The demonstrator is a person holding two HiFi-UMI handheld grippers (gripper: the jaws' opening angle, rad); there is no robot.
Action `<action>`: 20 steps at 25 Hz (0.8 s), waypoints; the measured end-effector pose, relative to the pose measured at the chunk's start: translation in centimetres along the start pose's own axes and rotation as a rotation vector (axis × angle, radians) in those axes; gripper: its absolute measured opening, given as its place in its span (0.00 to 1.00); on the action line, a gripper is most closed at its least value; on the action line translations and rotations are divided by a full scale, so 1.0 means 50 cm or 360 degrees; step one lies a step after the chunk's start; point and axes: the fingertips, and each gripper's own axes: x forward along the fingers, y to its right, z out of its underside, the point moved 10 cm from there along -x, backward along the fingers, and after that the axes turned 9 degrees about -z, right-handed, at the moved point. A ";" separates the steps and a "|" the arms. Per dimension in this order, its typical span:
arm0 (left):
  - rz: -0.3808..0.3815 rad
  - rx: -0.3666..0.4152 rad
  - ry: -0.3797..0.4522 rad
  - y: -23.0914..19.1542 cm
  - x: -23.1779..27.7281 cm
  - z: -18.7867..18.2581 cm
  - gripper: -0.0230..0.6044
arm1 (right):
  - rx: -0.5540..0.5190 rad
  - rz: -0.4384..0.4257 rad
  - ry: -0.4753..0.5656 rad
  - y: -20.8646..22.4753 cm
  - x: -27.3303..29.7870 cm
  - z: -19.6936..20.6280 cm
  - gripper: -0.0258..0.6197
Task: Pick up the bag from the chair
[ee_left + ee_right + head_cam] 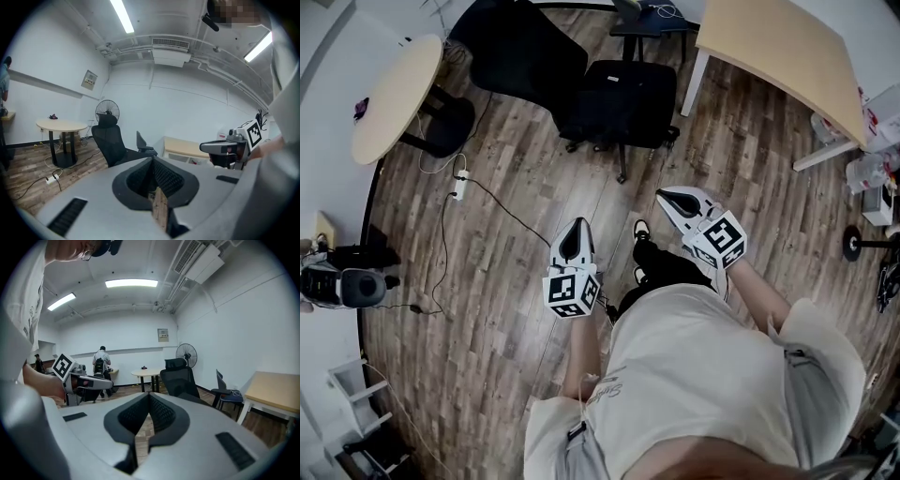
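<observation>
Sitting well beyond both jaws, bag (626,97)

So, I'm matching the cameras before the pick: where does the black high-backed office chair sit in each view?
Head view: the black high-backed office chair is at top centre.
Left gripper view: chair left of centre, mid-height.
Right gripper view: chair just right of centre, mid-height.
Shared landmark: the round pale wooden table, left of the chair in all three.

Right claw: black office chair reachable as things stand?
Probably not yet. The right claw is shut, and the black office chair stands well ahead of it; only wooden floor lies between, so stepping closer should do.
</observation>
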 end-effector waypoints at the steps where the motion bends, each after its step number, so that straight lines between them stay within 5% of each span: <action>1: 0.0001 0.0012 -0.0016 -0.007 0.010 -0.007 0.06 | 0.0002 -0.0010 0.0001 0.010 0.018 -0.001 0.03; 15: 0.0086 0.0219 -0.0054 -0.066 0.294 -0.179 0.06 | 0.0094 -0.0037 0.0053 0.261 0.209 -0.008 0.03; 20: 0.0045 0.0180 -0.0046 -0.089 0.353 -0.210 0.06 | 0.0070 -0.0103 0.0042 0.327 0.259 -0.016 0.03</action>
